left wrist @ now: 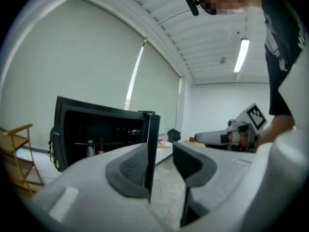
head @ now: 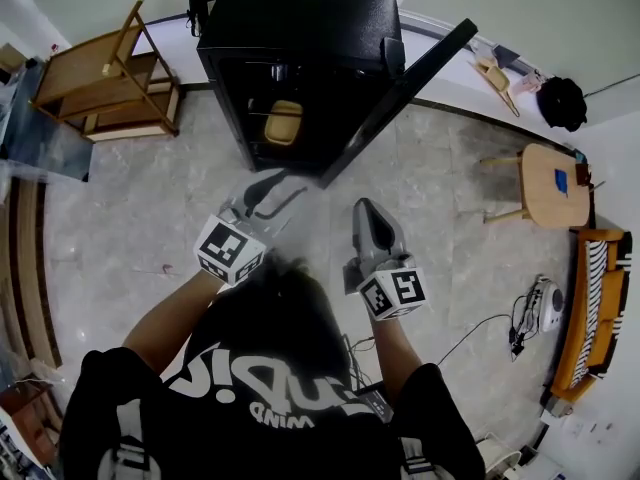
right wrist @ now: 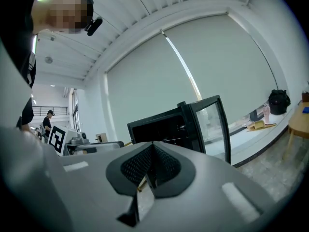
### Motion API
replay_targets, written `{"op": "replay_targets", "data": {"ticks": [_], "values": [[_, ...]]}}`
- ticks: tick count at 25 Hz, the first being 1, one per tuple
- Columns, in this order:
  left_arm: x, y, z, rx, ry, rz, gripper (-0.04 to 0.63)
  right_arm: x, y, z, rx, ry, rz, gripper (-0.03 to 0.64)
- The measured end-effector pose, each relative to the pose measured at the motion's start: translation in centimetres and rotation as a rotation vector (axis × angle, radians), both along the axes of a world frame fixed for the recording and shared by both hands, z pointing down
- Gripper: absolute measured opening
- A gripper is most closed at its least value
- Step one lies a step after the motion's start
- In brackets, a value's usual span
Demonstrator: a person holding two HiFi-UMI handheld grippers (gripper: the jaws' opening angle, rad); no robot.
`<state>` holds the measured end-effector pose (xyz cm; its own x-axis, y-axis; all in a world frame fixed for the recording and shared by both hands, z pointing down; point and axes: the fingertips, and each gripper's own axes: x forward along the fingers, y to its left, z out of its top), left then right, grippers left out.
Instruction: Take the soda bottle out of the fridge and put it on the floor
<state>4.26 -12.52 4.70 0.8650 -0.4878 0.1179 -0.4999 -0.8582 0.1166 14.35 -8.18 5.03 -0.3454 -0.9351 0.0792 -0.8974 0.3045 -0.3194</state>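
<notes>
I find the left tool (left wrist: 160, 153) half open and empty, the right tool (right wrist: 153, 151) closed and empty. The fridge (head: 300, 28) is at 12 o'clock with its door (head: 420, 83) open. The soda bottle (left wrist: 100, 148) appears to be inside. I'd widen the left tool, approach level and grip mid-body.

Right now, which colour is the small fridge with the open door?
The boxy fridge is black; head view shows it best.
</notes>
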Motion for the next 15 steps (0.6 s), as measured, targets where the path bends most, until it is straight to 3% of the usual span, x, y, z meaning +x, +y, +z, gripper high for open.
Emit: {"op": "replay_targets", "data": {"ticks": [10,15], "values": [[-2.6,-0.5,-2.9,0.044,0.0,-0.116,0.007,0.9,0.8,-2.3,0.008,0.07,-0.011,-0.003],[-5.8,-0.1,-2.1,0.033,-0.016,-0.194,0.003,1.7,1.2,-2.2,0.013,0.126,0.005,-0.003]]}}
